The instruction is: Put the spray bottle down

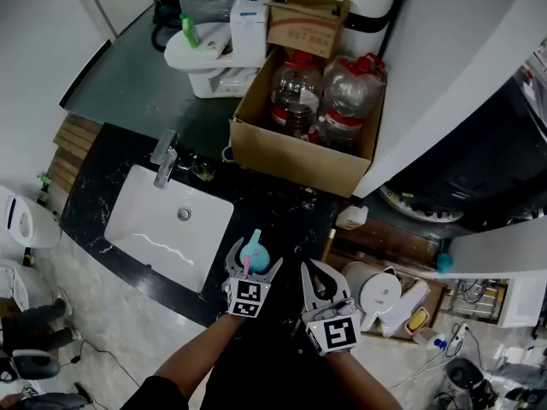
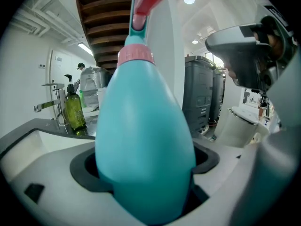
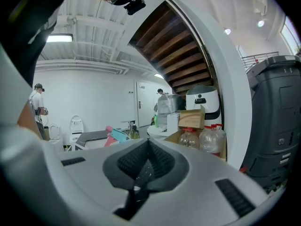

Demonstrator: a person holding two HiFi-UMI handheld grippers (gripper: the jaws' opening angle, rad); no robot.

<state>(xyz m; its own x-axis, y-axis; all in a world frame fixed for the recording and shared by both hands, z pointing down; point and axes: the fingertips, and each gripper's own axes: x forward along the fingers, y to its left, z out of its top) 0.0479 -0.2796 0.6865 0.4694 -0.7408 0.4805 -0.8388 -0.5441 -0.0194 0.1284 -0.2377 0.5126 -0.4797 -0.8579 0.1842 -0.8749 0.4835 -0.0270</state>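
The teal spray bottle [image 1: 255, 249] is not yet set free: the left tongs [image 1: 254, 263] clamp its belly, holding it upright over the dark worktop [image 1: 273, 202], just right of the sink [image 1: 141, 199]. Whether its base touches down I cannot tell. The right tongs [image 1: 309, 273], pressed together and empty, hang just beside it, with both forearms reaching forward.

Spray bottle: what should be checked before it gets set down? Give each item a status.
1. Left gripper shut on the spray bottle: ok.
2. Bottle upright, pink nozzle on top: ok.
3. Bottle over the black countertop, right of the sink, not above it: ok.
4. Bottle base touching the countertop: cannot tell.
5. Right gripper shut, empty, and apart from the bottle: ok.
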